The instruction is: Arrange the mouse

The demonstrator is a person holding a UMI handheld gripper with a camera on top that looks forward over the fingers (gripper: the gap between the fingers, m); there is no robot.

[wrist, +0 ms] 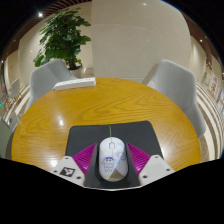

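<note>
a round wooden tabletop (60, 120) carries a dark mouse mat (85, 140), chairs and a potted plant beyond. on the mat lies the mouse (112, 158) — white, smooth, a small mark on its back — its long axis running straight ahead along the fingers (84, 155). it sits between them; whether they press it, i cannot tell.

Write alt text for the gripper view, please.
A white mouse lies on a dark mouse pad between the open fingers of a handheld gripper, on a round wooden table. Two chairs and a potted plant stand beyond.
</note>
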